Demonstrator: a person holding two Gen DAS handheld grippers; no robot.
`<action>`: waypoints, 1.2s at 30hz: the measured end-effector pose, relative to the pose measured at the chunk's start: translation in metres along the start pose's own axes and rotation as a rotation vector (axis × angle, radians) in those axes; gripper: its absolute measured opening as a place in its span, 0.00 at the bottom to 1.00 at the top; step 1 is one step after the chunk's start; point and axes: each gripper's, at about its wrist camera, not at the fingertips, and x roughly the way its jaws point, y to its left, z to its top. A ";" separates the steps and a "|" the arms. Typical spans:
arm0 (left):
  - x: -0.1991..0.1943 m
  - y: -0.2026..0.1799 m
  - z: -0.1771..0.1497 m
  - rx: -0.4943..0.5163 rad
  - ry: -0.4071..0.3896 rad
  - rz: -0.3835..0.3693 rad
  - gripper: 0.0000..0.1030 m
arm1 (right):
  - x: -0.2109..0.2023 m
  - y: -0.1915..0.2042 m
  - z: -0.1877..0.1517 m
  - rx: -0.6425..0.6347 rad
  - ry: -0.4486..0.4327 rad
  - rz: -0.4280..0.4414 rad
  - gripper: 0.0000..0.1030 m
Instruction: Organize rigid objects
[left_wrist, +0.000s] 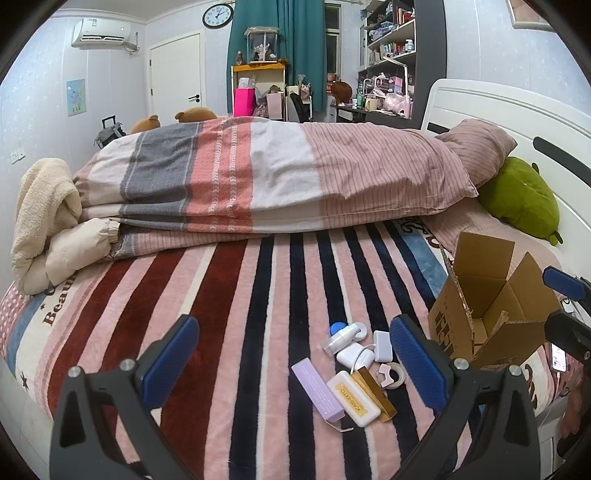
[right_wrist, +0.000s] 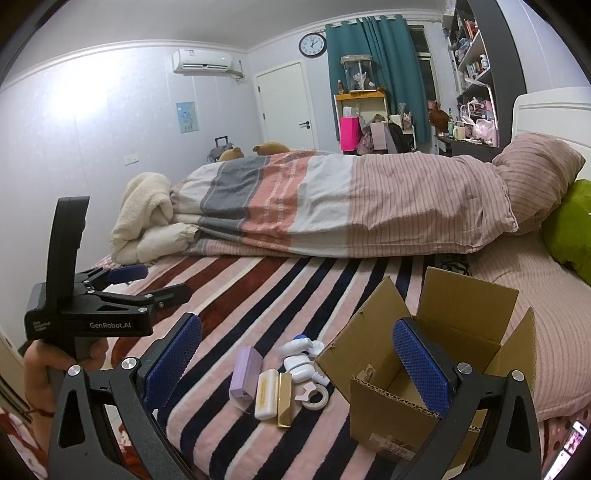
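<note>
A cluster of small rigid items lies on the striped blanket: a purple box (left_wrist: 320, 390) (right_wrist: 245, 373), a cream case (left_wrist: 354, 398) (right_wrist: 266, 393), a gold bar (left_wrist: 375, 391) (right_wrist: 284, 398), a white charger with cable (left_wrist: 355, 355) (right_wrist: 300, 368), a tape roll (left_wrist: 390, 375) (right_wrist: 314, 397) and a white-and-blue bottle (left_wrist: 341, 334) (right_wrist: 300, 345). An open, empty cardboard box (left_wrist: 487, 306) (right_wrist: 424, 365) stands to their right. My left gripper (left_wrist: 295, 365) is open, above and short of the cluster; it also shows in the right wrist view (right_wrist: 147, 282). My right gripper (right_wrist: 297, 369) is open near the box.
A folded striped duvet (left_wrist: 258, 177) lies across the bed behind. A cream jacket (left_wrist: 48, 221) is bundled at the left, a green plush (left_wrist: 521, 199) and pillow at the right by the white headboard. A phone (right_wrist: 569, 450) lies at the bed's right edge.
</note>
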 end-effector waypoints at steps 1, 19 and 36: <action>0.000 0.000 0.000 0.000 0.001 -0.002 1.00 | -0.001 0.000 -0.001 -0.001 0.001 0.000 1.00; 0.008 0.004 0.000 0.000 0.002 -0.015 1.00 | 0.000 0.029 -0.013 -0.166 -0.007 -0.070 1.00; 0.067 0.045 -0.054 0.036 0.070 -0.023 1.00 | 0.132 0.017 -0.112 0.013 0.269 -0.030 0.73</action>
